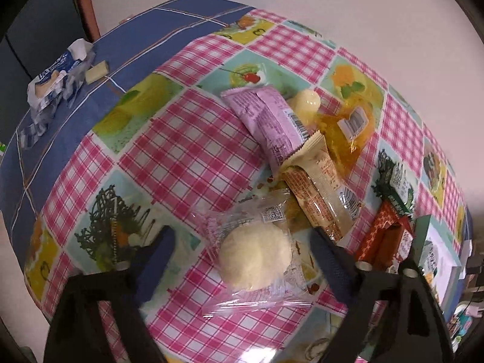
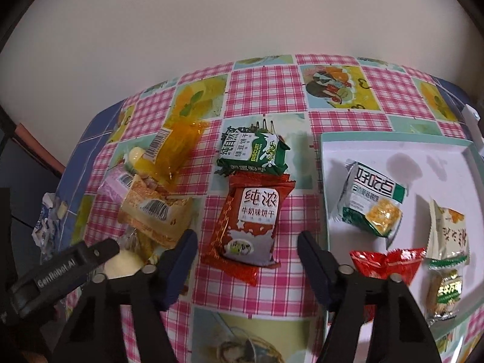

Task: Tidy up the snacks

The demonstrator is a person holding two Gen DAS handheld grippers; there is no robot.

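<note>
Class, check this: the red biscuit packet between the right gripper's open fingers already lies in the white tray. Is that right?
Not quite. The red biscuit packet lies on the checked tablecloth, left of the white tray, not in it. It is between the open right gripper fingers, as the right wrist view shows.

Glossy plastic tablecloth (image 2: 266, 296); shiny foil-like red biscuit packet (image 2: 251, 220); clear crinkly bun wrapper (image 1: 257, 257)

wall (image 2: 242, 15): plain off-white | table (image 1: 187, 139): pink-check fruit-print cloth over blue (image 1: 145, 42) cloth

Green packet (image 2: 252, 154) reads "BISCUIT"; left gripper (image 2: 60, 267) "GenRobot.AI".
</note>
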